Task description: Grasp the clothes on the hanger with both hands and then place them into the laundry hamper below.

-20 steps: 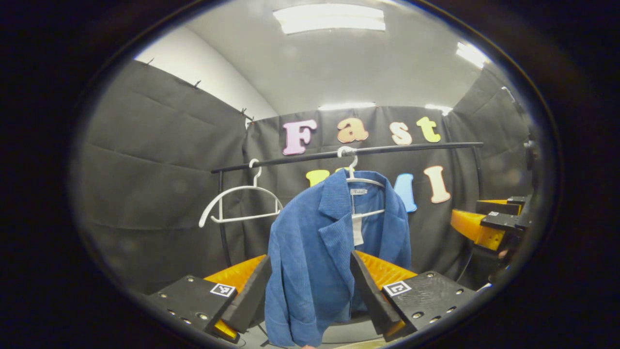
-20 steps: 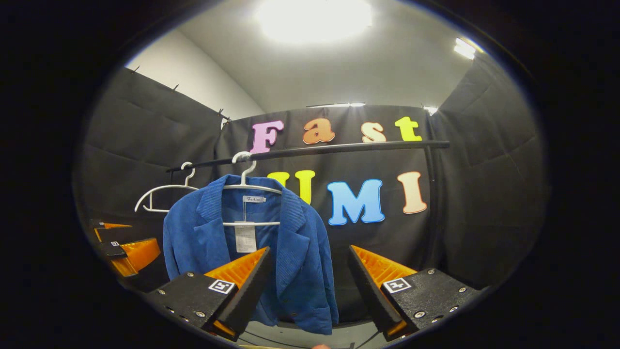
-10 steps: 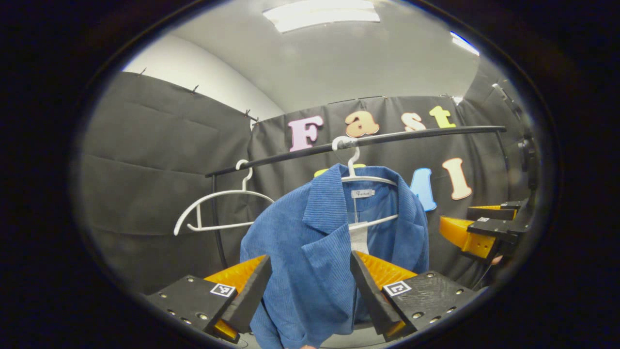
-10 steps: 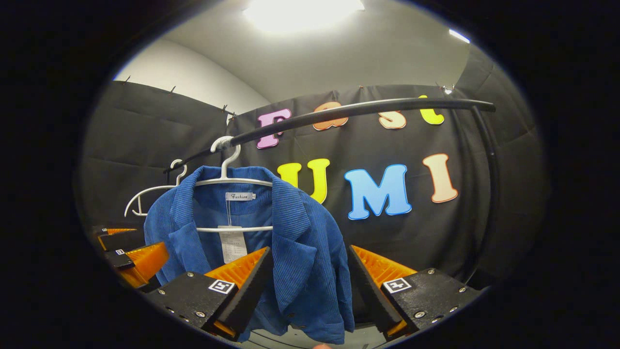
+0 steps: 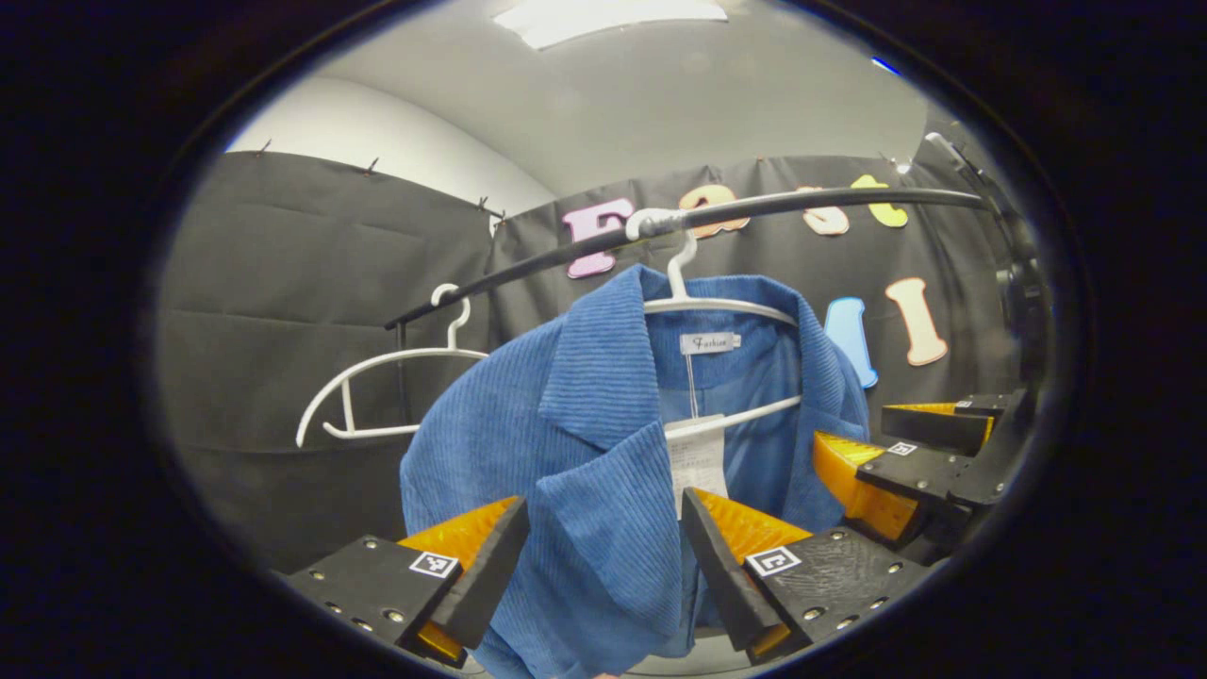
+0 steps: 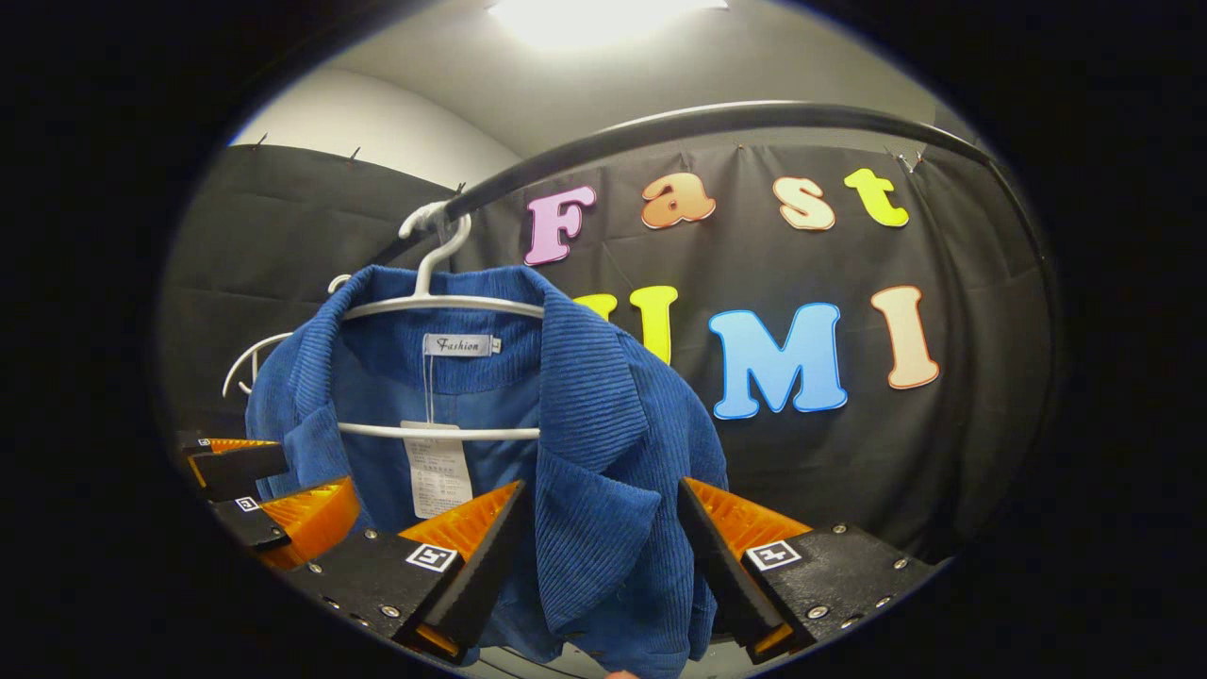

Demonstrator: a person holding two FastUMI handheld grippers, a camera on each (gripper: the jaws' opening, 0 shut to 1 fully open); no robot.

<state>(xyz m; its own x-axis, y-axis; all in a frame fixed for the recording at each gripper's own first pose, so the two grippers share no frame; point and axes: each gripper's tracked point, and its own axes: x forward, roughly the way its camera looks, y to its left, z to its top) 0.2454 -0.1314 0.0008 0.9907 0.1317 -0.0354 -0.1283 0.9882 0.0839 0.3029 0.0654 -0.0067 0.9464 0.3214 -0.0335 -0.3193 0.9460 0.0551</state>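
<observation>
there is one blue jacket (image 5: 575, 453), two white hangers, one black rail (image 5: 801, 200) and two claws. the jacket hangs on one hanger (image 5: 702, 304), whose hook sits over the rail; a white paper tag (image 5: 696, 457) dangles inside the open front, under the collar label. the second hanger (image 5: 377, 377) hangs bare on the same rail, off to the jacket's side and apart from it.

in the left gripper view, the left claw (image 5: 603, 556) points level at the jacket, its two fingers spread wide apart with the jacket's lapel and front panel lying in the gap between them. whether the cloth touches either finger cannot be told. farther off at the edge of that view sits the right claw (image 5: 905, 453), close beside the jacket's other shoulder.

in the right gripper view, the right claw (image 6: 599, 556) also stands open, fingers well apart, with the jacket's (image 6: 585, 471) other lapel hanging between them. the left claw (image 6: 255, 495) shows low at the side, just beside the jacket's far sleeve. the rail (image 6: 735, 118) arcs overhead.
</observation>
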